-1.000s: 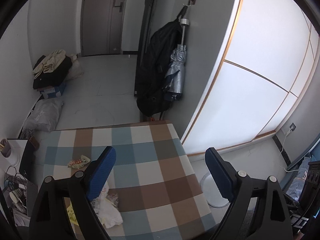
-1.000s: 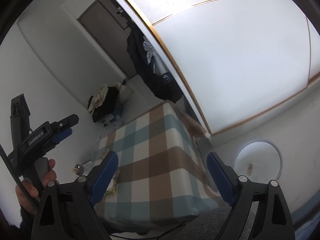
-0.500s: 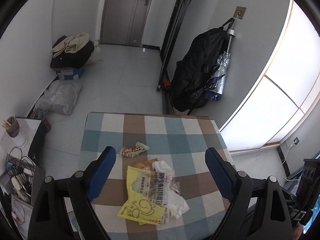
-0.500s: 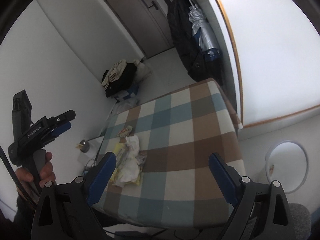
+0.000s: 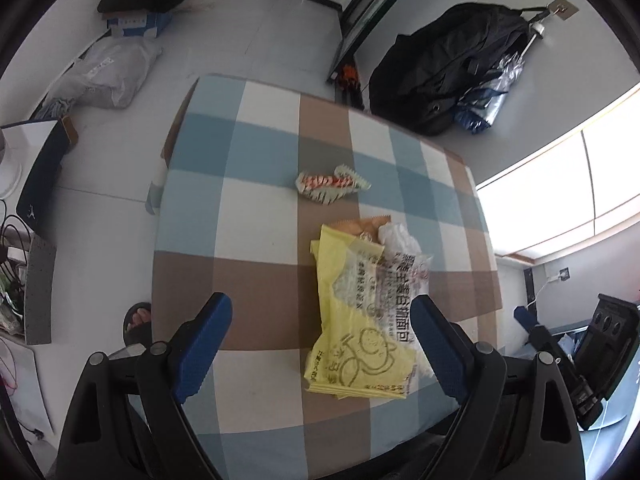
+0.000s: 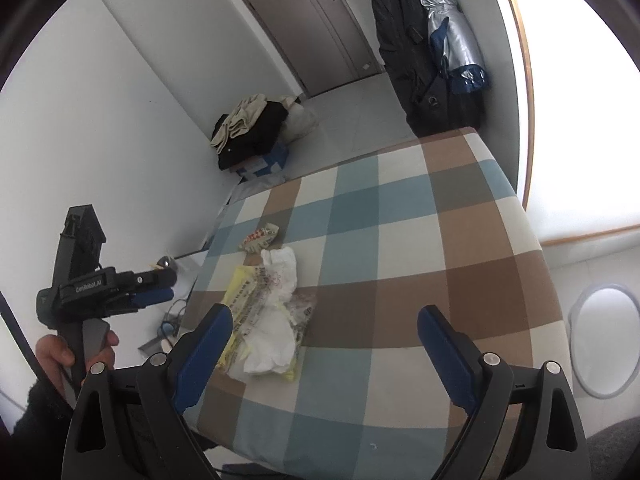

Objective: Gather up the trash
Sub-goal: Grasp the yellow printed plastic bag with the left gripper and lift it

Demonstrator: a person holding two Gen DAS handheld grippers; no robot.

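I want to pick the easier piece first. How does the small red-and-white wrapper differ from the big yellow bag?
The red-and-white wrapper is small and crumpled; the yellow bag is larger and lies fairly flat. The wrapper sits alone, farther up the checked tablecloth; the bag is heaped with white wrappers, nearer the left claw. Both lie untouched on the cloth.

Checked table (image 5: 256,200): yellow wrapper (image 5: 352,344), tissue (image 5: 400,240), candy wrapper (image 5: 328,184).

Checked tablecloth (image 5: 256,208); hanging umbrella (image 6: 452,44)
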